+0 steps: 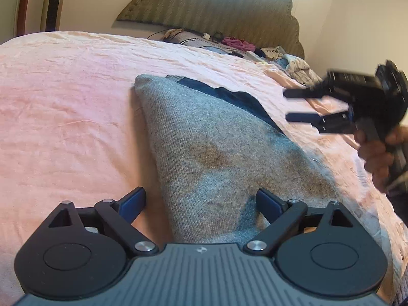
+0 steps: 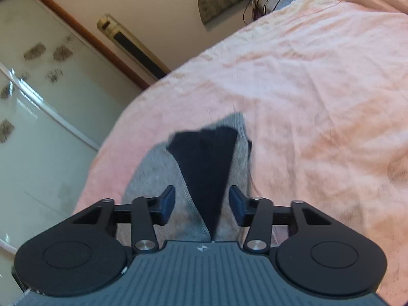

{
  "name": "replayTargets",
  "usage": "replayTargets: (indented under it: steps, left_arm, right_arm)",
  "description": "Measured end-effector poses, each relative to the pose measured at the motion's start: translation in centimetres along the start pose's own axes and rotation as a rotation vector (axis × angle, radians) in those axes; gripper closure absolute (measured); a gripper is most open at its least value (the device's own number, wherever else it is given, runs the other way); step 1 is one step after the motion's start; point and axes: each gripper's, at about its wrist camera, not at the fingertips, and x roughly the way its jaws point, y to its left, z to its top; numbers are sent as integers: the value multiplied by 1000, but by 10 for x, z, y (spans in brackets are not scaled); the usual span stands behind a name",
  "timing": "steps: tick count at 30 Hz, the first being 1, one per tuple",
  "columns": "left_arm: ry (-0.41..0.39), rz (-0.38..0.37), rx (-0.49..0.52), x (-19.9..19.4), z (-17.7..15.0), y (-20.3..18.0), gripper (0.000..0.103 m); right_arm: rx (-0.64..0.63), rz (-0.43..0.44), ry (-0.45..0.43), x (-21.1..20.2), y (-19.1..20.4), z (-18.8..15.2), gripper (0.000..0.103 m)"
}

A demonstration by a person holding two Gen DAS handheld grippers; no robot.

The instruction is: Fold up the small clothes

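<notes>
A grey knit garment (image 1: 214, 153) with a dark navy part (image 1: 229, 97) lies folded on the pink bedspread (image 1: 63, 102). My left gripper (image 1: 201, 204) is open just above its near end, one finger over the sheet, one over the cloth. My right gripper (image 1: 290, 105) is open and blurred, hovering at the garment's right side, held by a hand. In the right wrist view the right gripper (image 2: 202, 204) is open above the grey garment (image 2: 153, 168) and its navy part (image 2: 206, 158), holding nothing.
A pile of other clothes (image 1: 255, 48) and cables lies at the head of the bed by the padded headboard (image 1: 216, 7). A wardrobe with glass doors (image 2: 33, 102) stands beyond the bed's edge.
</notes>
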Motion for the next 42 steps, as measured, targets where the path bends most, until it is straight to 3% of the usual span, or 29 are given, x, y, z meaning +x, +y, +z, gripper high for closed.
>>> replayTargets:
  steps: [2,6,7,9,11,13,16,18,21,25,28,31,33,35,37,39,41,42]
  left_arm:
    - [-5,16,37,3,-2,-7,4]
    - [-14,24,79,4,-5,-12,0]
    - [-18,22,79,4,-6,-12,0]
    - [-20,16,72,3,-5,-11,0]
    - [-24,10,67,3,-5,-10,0]
    - [-32,3,57,2,-6,-9,0]
    - [-41,-4,43,2,-7,-6,0]
    - [-43,-12,35,2,-6,-4,0]
    - [-44,22,-13,-7,-5,-1,0]
    - [-127,-49,-100,-39,-2,1,0]
    - [-171,-92,3,-42,7,-21,0]
    - [-76,-126,104,-17,10,-39,0]
    - [31,-101,145,7,2,-40,0]
    - [-10,-94,180,5,-6,-40,0]
    - [-12,-101,126,-5,-3,-38,0]
    - [-33,-139,24,-19,2,-25,0]
    - [-55,-144,-48,-30,4,-12,0]
    - [-56,-138,-74,-32,5,-6,0]
  right_arm:
    - [7,-3,20,13,2,11,46]
    - [9,-133,113,58,-3,20,46]
    - [2,-122,115,64,-4,19,48]
    - [-22,-100,139,73,-1,18,94]
    - [-100,-106,106,67,6,17,92]
    - [-80,-86,57,52,-1,21,94]
    - [-60,-139,91,57,-22,11,94]
    - [-39,-104,70,52,-23,6,93]
    - [21,-83,11,31,-19,3,75]
    - [-67,-36,-2,4,10,-11,67]
    - [-128,15,53,11,34,-21,57]
    - [-161,-30,120,36,41,-26,43]
    - [-197,-96,133,47,31,-29,51]
    - [-137,-75,117,43,17,-27,66]
    - [-107,-69,120,36,15,-27,66]
    - [-128,-89,97,20,24,-32,59]
    - [-154,-48,67,-1,34,-40,40]
    - [-153,-14,58,-8,37,-44,38]
